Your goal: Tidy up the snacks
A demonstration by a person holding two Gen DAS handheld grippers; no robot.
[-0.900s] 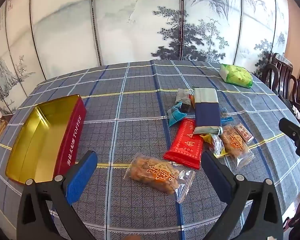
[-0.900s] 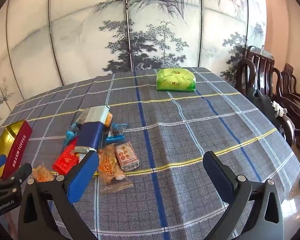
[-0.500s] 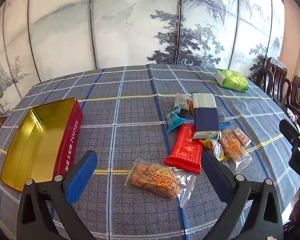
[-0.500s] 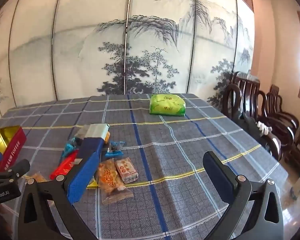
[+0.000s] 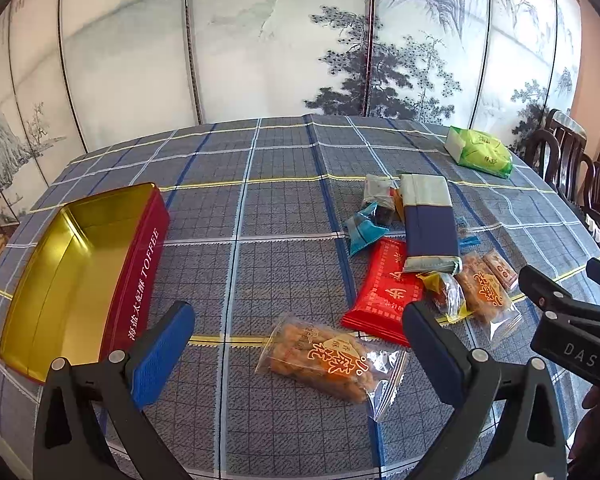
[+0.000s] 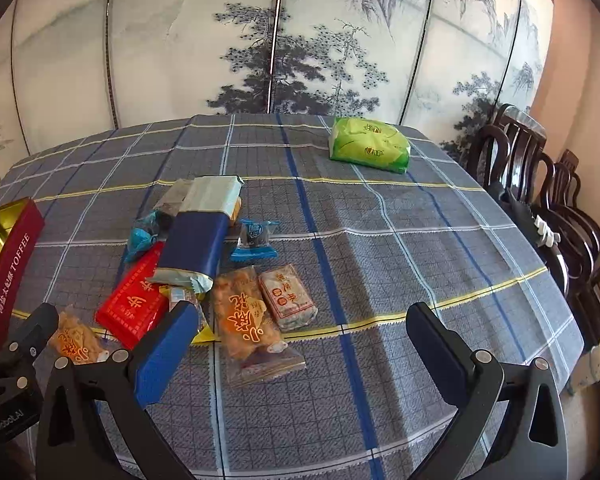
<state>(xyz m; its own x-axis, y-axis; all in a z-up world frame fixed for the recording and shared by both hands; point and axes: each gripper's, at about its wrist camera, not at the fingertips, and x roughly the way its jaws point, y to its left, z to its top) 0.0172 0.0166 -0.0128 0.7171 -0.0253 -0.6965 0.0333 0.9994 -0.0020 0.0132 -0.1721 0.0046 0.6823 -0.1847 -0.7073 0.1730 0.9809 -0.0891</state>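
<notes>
An open red toffee tin (image 5: 80, 268) with a gold inside lies at the table's left; it also shows in the right wrist view (image 6: 10, 248). A pile of snacks lies mid-table: a navy and pale-green packet (image 5: 430, 222), a red packet (image 5: 386, 292), teal candies (image 5: 364, 228). A clear bag of fried twists (image 5: 328, 358) lies between my left gripper's fingers, below them. My left gripper (image 5: 298, 346) is open and empty. My right gripper (image 6: 300, 348) is open and empty above a second clear twist bag (image 6: 246, 320) and a small brown packet (image 6: 288, 296).
A green pack (image 6: 370, 148) lies at the far right of the plaid tablecloth (image 6: 400, 240). Dark wooden chairs (image 6: 540, 184) stand along the table's right side. A painted folding screen (image 5: 300, 48) stands behind the table.
Both grippers have drifted slightly, with the views tilting up and then back down toward the table. The snacks and the tin have not moved. Both grippers stay open.
</notes>
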